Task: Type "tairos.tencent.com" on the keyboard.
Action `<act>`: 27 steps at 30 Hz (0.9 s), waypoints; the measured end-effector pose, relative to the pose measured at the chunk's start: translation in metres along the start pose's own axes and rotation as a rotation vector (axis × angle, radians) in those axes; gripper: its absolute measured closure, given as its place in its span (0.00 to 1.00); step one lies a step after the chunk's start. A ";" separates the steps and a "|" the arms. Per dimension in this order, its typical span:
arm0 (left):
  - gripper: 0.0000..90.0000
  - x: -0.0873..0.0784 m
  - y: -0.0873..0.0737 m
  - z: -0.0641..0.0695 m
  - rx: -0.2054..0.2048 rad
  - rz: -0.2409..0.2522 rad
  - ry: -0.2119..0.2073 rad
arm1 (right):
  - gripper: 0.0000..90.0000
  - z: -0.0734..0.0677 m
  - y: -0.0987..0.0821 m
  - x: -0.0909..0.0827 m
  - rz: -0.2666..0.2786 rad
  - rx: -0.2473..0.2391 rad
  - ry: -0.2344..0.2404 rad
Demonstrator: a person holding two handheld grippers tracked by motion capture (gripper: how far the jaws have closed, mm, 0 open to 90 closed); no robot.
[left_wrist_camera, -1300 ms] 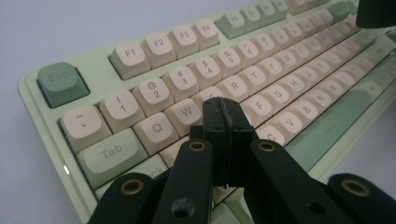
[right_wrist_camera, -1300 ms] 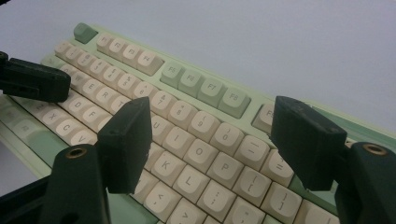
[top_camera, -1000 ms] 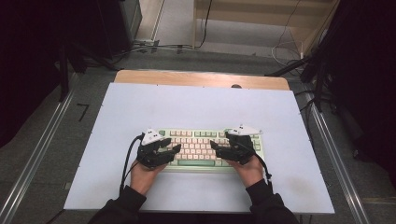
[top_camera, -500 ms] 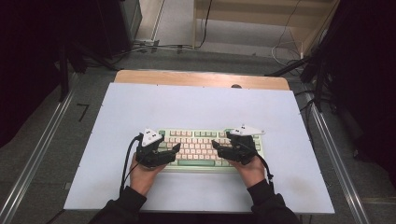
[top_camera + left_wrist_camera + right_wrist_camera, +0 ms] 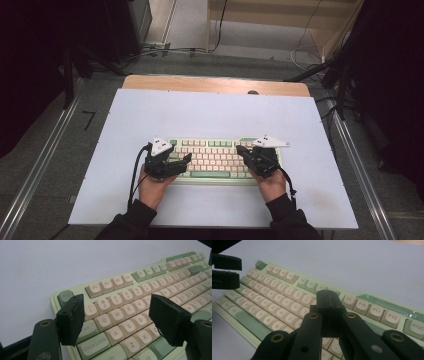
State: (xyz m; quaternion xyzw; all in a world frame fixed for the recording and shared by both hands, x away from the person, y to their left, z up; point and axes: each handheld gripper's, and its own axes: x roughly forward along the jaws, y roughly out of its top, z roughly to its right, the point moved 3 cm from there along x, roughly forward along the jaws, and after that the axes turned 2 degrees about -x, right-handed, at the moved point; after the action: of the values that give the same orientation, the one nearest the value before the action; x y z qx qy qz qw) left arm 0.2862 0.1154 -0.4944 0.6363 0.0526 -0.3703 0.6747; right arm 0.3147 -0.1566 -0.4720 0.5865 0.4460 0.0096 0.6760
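Keyboard point(image 5: 215, 159): one, pale green case with cream keycaps and a few green ones, lying flat near the front middle of the table point(image 5: 210, 112), long side across.
Grippers: two, one in each hand, both black, each with a grey three-cornered plate on top.
Hands: two, coming in from the near edge in dark sleeves, one at each end of the keyboard, angled inward toward each other.
Left gripper point(image 5: 186, 161): over the left end of the keyboard, pointing right along the key rows; jaws spread apart, having just been opening, nothing between them; in the left gripper view point(image 5: 117, 317) the Q, W, A, S, D keys show in the gap below.
Right gripper point(image 5: 240, 150): over the right end, pointing left; jaws pressed together, having just closed, nothing pinched; in the right gripper view point(image 5: 329, 298) tips hang above the number and function rows; touching a key or not, cannot tell.
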 end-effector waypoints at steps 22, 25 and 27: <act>0.33 0.000 0.000 0.000 0.001 0.000 0.003 | 0.97 -0.008 -0.019 -0.005 -0.064 -0.020 0.042; 0.33 0.000 0.000 0.000 -0.001 0.000 0.005 | 0.97 -0.010 -0.021 -0.004 -0.070 -0.022 0.044; 0.33 0.001 -0.001 0.000 -0.001 0.000 0.005 | 0.97 -0.011 -0.023 -0.003 -0.076 -0.026 0.045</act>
State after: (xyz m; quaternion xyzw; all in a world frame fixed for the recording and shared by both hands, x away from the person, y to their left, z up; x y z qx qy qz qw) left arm 0.2863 0.1154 -0.4952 0.6370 0.0544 -0.3686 0.6749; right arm 0.2947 -0.1571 -0.4873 0.5599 0.4830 0.0028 0.6732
